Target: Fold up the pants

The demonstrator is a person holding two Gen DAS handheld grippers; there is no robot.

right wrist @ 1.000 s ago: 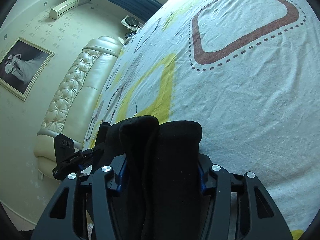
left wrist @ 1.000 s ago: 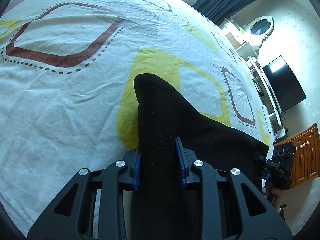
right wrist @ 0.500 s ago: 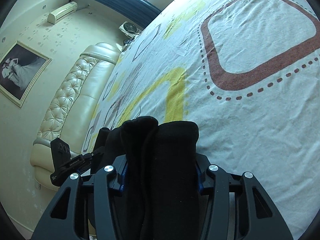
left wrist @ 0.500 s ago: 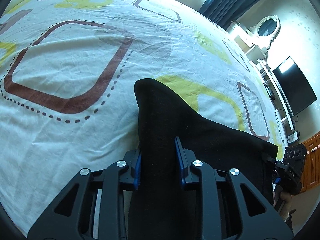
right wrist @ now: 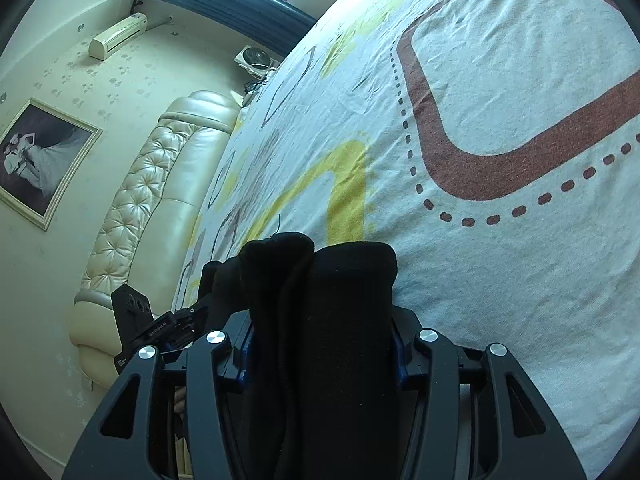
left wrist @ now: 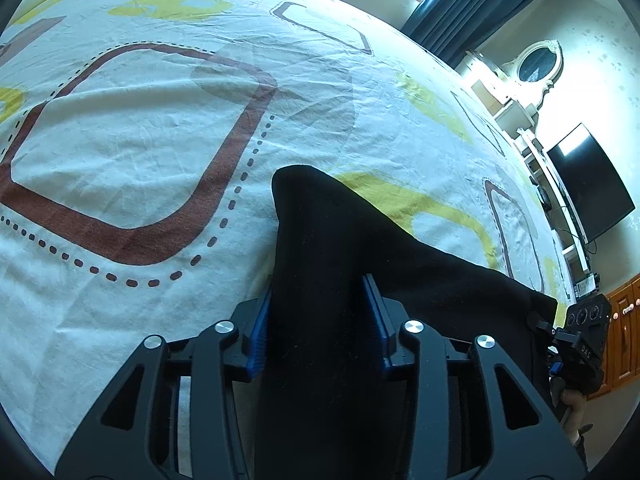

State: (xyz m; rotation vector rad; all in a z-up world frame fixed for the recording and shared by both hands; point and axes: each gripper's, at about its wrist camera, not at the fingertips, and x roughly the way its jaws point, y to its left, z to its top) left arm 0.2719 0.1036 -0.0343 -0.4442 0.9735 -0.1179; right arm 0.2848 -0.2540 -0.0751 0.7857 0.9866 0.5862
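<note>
The black pants [left wrist: 320, 264] hang between both grippers above the patterned bedsheet [left wrist: 140, 128]. My left gripper [left wrist: 318, 304] is shut on one corner of the pants; the cloth rises in a point past the blue pads and stretches right toward the other gripper [left wrist: 580, 344]. My right gripper [right wrist: 322, 332] is shut on a thick bunched fold of the pants [right wrist: 320, 280], which fills the jaws and hides the pads. The left gripper [right wrist: 152, 328] shows at the left of the right wrist view, holding the same cloth.
The bedsheet [right wrist: 500, 100] is white with brown and yellow outlines. A cream tufted headboard [right wrist: 140, 200] and a framed photo [right wrist: 40, 160] stand on one side. A dark TV [left wrist: 588, 184], white shelves and a wooden cabinet [left wrist: 624, 344] stand on the other.
Both grippers have carried the pants forward over the bed; the brown outlined square has come closer beneath them. Both stay shut on the cloth.
</note>
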